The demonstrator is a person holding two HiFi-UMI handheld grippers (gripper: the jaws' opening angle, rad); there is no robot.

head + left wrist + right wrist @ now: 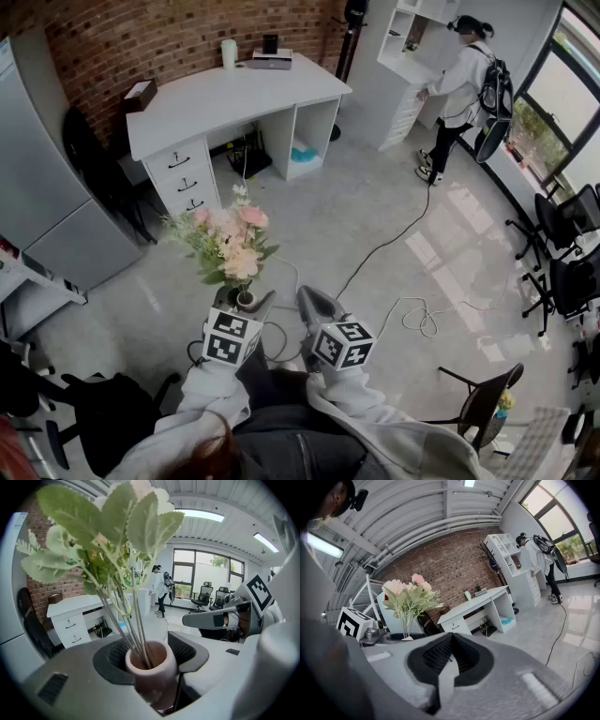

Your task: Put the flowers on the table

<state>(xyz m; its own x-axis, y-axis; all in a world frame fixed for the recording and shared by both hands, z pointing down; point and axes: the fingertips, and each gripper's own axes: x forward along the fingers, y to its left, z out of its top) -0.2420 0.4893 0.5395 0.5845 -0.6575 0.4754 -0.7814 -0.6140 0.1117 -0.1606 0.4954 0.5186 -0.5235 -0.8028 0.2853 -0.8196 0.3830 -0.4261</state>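
Carrying stage, by the look of it. Clamped in the left claw: a small pinkish vase, pads pressed on either side of it just below the rim, nothing slack. Standing upright, long axis of vase and stems close to vertical, with the flowers fanned out above the claw, pink blooms and pale green leaves. Held in the air over the grey floor, not resting on anything.

Clenched on nothing at all: the right claw, pads meeting with no gap, hanging just beside the left at about the same height. No share in the hold.

Now the deciding relation. Ahead of the left claw and somewhat to its left in the head view: the white surface, well apart from the flowers, bare floor between. Along its back edge a pale cup and a dark device; at its left end a small box; wide and bare through the middle. Nearer by default, the left claw, being the one with the vase. Probably a matter of walking forward, keeping the vase plumb, and lowering it base-first onto that bare middle before letting go. Top-heavy, likely — tall stems over a narrow base — so worth setting down flat, not on an edge.

Off to the right, far from the path: a person at white shelving, and a black cable trailing across the floor.
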